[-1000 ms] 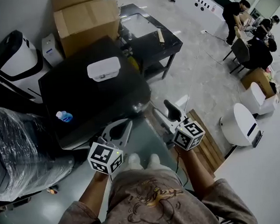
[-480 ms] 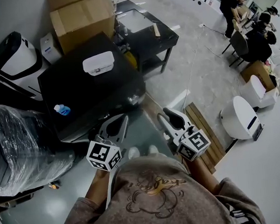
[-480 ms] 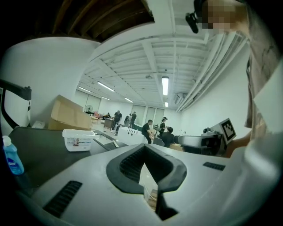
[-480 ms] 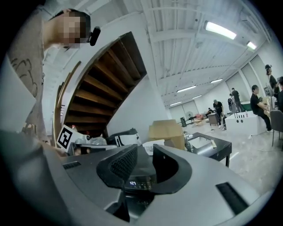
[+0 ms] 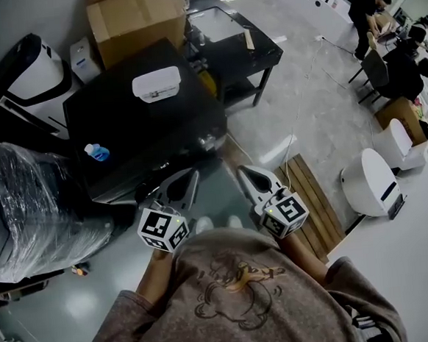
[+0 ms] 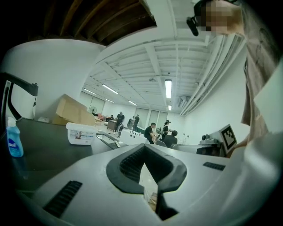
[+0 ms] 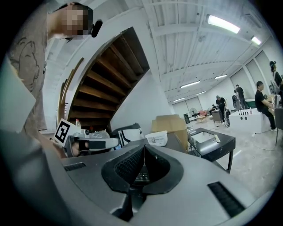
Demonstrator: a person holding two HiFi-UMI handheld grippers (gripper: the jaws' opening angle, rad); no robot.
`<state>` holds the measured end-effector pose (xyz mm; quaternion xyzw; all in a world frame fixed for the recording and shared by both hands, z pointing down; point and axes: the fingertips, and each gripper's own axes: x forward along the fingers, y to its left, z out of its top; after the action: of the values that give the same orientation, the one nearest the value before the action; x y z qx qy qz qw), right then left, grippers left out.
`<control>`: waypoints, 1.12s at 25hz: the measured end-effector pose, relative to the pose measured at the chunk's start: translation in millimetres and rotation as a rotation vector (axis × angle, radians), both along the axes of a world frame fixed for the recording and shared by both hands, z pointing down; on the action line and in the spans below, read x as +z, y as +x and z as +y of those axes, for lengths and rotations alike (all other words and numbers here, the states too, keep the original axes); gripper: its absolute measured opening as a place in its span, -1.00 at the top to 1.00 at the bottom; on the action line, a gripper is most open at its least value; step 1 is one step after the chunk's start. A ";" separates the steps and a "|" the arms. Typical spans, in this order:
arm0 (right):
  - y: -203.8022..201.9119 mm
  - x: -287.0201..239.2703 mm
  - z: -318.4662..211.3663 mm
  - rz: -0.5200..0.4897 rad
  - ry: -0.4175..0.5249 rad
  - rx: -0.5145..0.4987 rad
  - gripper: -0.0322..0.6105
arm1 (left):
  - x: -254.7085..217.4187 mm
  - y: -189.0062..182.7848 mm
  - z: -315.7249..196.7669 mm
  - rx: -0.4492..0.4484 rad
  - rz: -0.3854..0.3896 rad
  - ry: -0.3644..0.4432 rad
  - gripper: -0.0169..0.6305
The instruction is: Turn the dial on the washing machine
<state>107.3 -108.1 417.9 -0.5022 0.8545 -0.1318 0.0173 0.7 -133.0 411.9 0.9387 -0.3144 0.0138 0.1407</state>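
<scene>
The washing machine (image 5: 145, 135) is a black box ahead of me, with a small silvery dial (image 5: 209, 139) at its front right corner. My left gripper (image 5: 188, 176) hovers just short of the machine's front edge, shut, its tips meeting on nothing (image 6: 144, 146). My right gripper (image 5: 241, 170) hangs to the right of the dial, apart from it. Its jaws are closing and now stand shut tip to tip with nothing between them (image 7: 144, 146).
A white tub (image 5: 156, 84) and a blue bottle (image 5: 97, 151) stand on the machine. A cardboard box (image 5: 137, 18) and a black table (image 5: 226, 44) lie behind. A plastic-wrapped bundle (image 5: 25, 211) is at the left, a wooden pallet (image 5: 308, 196) at the right. People (image 5: 397, 56) sit far right.
The right gripper's jaws have gone from wide open to shut. Both grippers have drawn a little closer together in front of the machine.
</scene>
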 end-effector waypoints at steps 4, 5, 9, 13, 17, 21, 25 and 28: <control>1.0 5.0 -1.3 -0.006 -0.003 0.005 0.89 | 6.3 -1.1 2.3 -0.032 0.008 -0.016 0.97; 2.0 5.6 -1.3 -0.007 -0.004 0.008 0.89 | 6.7 -1.0 3.2 -0.035 0.010 -0.019 0.97; 3.6 8.2 0.4 -0.013 -0.016 0.009 0.89 | 5.8 0.2 6.4 -0.038 0.015 -0.027 0.97; 2.9 10.9 2.1 -0.009 -0.021 0.003 0.89 | 4.5 -1.8 6.4 -0.049 0.022 -0.033 0.97; 2.6 11.5 3.3 -0.005 -0.021 0.002 0.89 | 3.6 -3.2 6.3 -0.064 0.027 -0.038 0.97; 2.4 11.4 3.5 -0.005 -0.022 -0.003 0.89 | 3.4 -2.5 6.4 -0.073 0.031 -0.041 0.97; 1.5 13.3 4.0 -0.023 -0.028 -0.008 0.89 | 3.8 -1.9 8.8 -0.080 0.033 -0.050 0.97; 0.1 13.5 2.0 -0.029 -0.028 -0.014 0.89 | 3.8 -2.1 9.7 -0.081 0.028 -0.054 0.97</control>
<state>107.4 -106.1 431.4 -0.4942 0.8558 -0.1510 0.0218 -1.4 -123.3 415.7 0.9211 -0.3499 0.0034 0.1708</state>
